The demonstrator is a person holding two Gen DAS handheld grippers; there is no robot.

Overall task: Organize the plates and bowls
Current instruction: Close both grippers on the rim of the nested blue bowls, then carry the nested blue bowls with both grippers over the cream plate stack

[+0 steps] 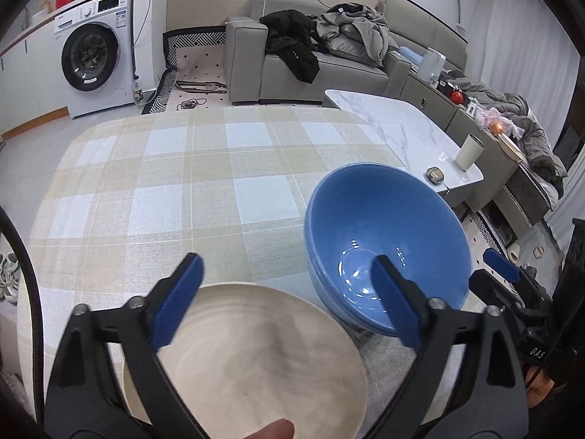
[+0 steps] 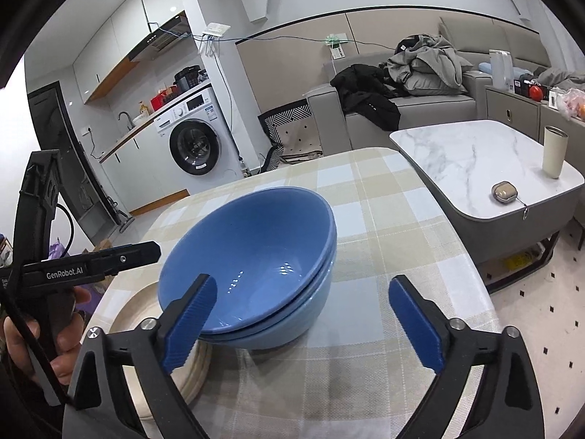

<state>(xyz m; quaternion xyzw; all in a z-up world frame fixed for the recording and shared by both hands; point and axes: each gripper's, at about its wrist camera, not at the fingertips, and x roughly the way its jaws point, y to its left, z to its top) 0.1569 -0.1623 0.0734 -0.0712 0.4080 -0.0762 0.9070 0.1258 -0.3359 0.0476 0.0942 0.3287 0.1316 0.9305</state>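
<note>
Stacked bowls and plates crowd the tablecloth's near edge, seemingly touching.

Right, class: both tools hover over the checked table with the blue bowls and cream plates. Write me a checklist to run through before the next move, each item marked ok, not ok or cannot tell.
1. Left tool open, nothing held: ok.
2. Right tool open, nothing held: ok.
3. Blue bowls nested one in the other: ok.
4. Bowl stack sitting level: not ok, the upper bowl tilts.
5. Cream plates stacked beside the bowls: ok; their number, cannot tell.
6. Any plate or bowl elsewhere on the checked table: none in view, ok.
</note>
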